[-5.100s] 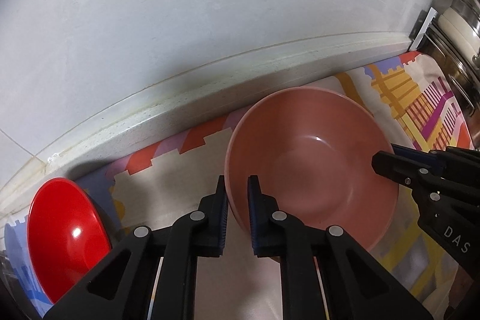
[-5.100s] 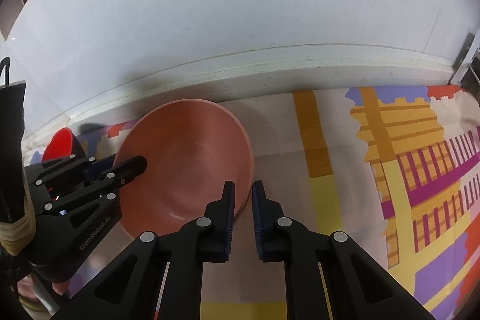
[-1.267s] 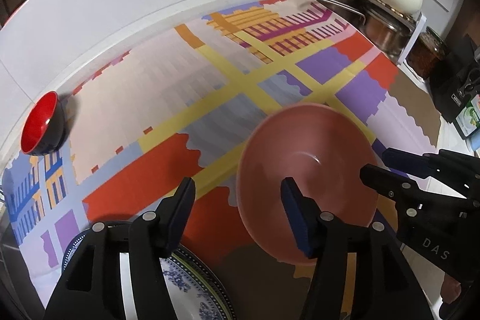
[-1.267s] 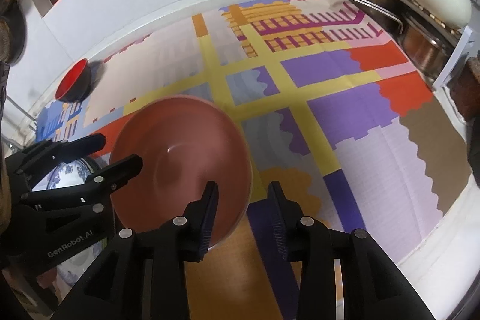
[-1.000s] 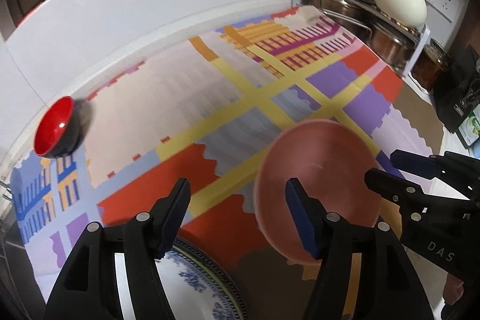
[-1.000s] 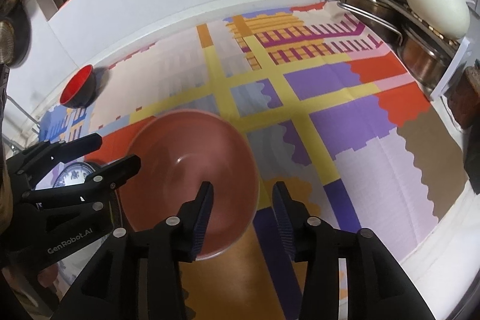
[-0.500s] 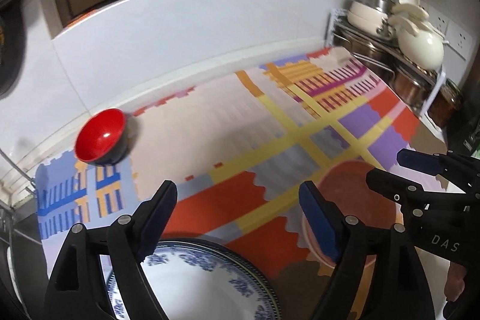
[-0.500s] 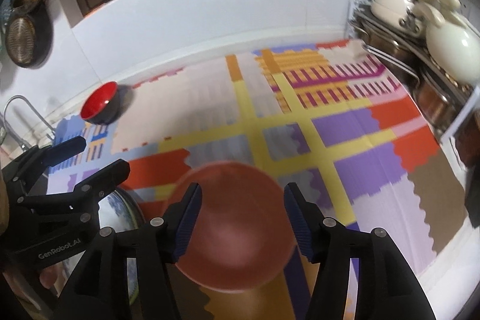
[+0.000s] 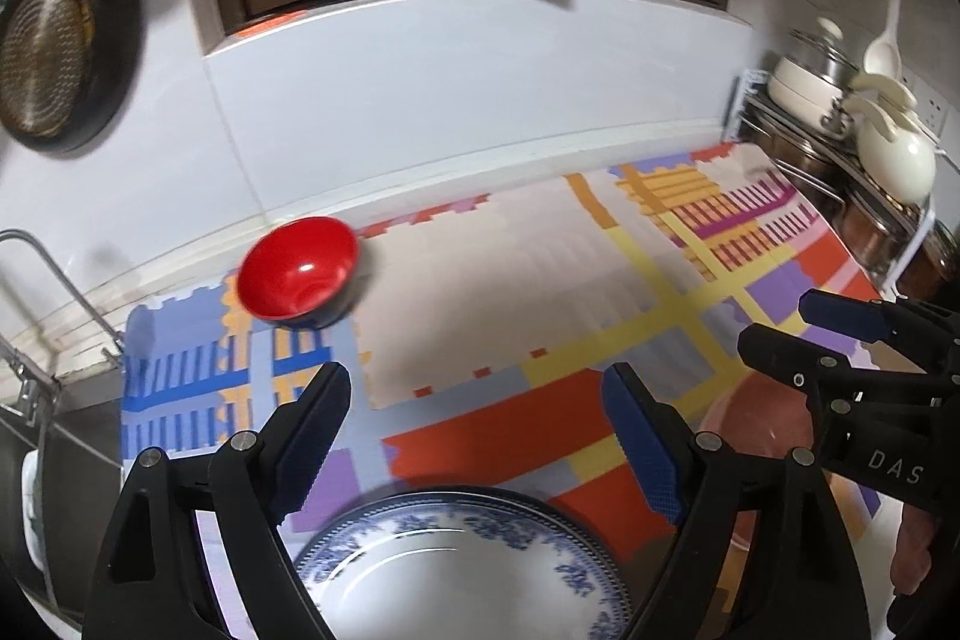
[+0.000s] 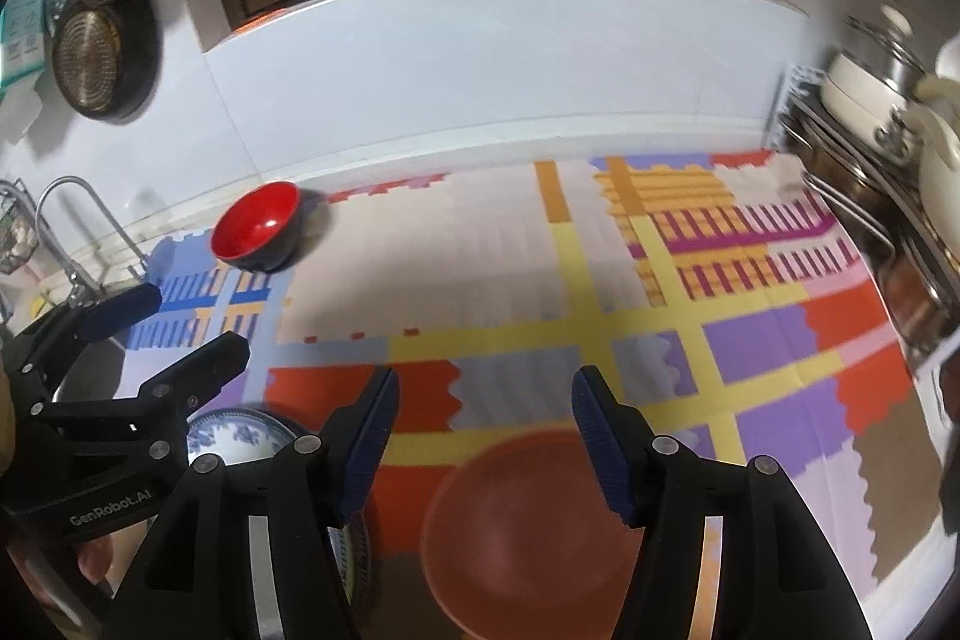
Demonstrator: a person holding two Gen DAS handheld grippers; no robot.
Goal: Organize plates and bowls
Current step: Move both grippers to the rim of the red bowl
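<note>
So we've got both grippers up over the counter, angled down at the patchwork mat. Our left gripper has its jaws spread wide with nothing between them, blue pads facing only air; under it, at the near edge of the mat, sits the blue-and-white patterned plate. Our right gripper is also apart and not holding anything, jaws a bit narrower than the left one's. The pink bowl sits on the mat below it, right side up, and the pads aren't touching its rim.

In the left wrist view we can see the right gripper poking in from the right side, with a bit of the pink bowl visible under it, just beside the plate. In the right wrist view the left gripper comes in from the left edge, above that plate, and a bit of a hand shows under its body.

The red bowl with a dark outside is off at the far side of the mat by the white backsplash, tilted so its opening faces us, well apart from the plate and pink bowl. A rack with pots and a cream kettle sits far right.
</note>
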